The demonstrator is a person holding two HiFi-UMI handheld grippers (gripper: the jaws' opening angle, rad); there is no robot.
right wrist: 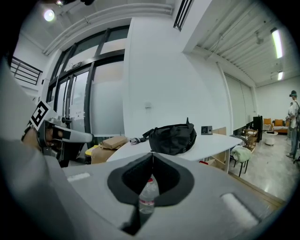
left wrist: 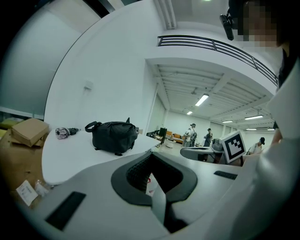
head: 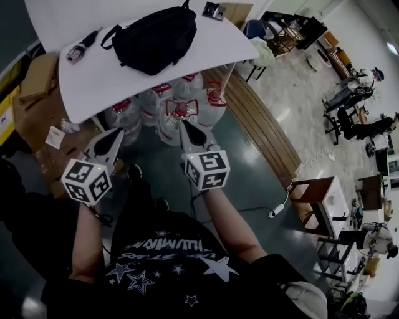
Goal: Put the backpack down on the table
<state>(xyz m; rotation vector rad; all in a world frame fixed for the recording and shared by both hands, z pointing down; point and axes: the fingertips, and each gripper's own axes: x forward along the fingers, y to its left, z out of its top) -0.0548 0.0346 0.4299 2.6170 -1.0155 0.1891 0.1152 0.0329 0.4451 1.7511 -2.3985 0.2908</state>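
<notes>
The black backpack (head: pixel 156 38) lies on the white table (head: pixel 93 84), upright on its base with a strap loop at its left end. Both grippers hover short of the table's near edge, side by side, pointing towards it. My left gripper (head: pixel 118 132) is shut with nothing between its jaws. Beside it my right gripper (head: pixel 185 124) is also shut and empty. In the left gripper view the backpack (left wrist: pixel 114 136) sits beyond the closed jaw tips (left wrist: pixel 152 152). The right gripper view shows the backpack (right wrist: pixel 173 138) just above its closed tips (right wrist: pixel 152 154).
Several large water bottles (head: pixel 177 106) stand under the table's near edge. A folded umbrella (head: pixel 81 48) and a small dark device (head: pixel 214 10) lie on the table. Cardboard boxes (head: pixel 37 75) sit at the left, a wooden side table (head: pixel 318 193) at the right.
</notes>
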